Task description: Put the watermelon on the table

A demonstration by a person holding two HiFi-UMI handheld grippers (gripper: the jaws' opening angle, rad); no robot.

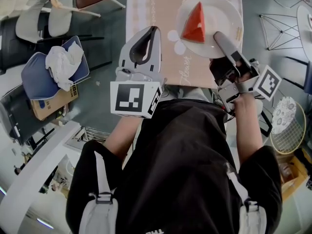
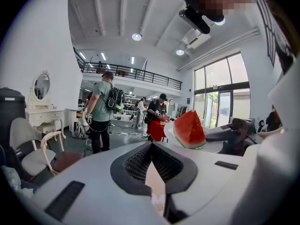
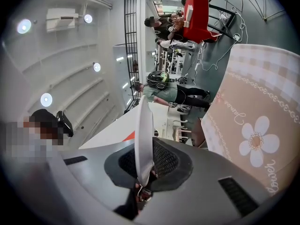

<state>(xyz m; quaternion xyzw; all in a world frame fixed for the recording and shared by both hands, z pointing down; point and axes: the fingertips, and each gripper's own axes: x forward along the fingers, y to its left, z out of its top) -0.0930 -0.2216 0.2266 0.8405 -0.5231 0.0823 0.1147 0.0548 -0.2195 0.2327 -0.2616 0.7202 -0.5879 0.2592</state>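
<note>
One level right gripper (image 1: 218,36) tight on the plate (image 1: 222,11) rim; left gripper (image 1: 154,30) closed, empty.

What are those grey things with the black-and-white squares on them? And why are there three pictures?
A person wears a camera on the head; that picture looks down at a black shirt and two hand-held tools. Each tool has two jaws that pinch like tongs, plus its own little camera, which gives the other two pictures. The squares are part of the tools. The right gripper has its jaws shut on the rim of a white plate carrying a watermelon slice, over a table with a flowery cloth. The left gripper has its jaws together and holds nothing.
</note>
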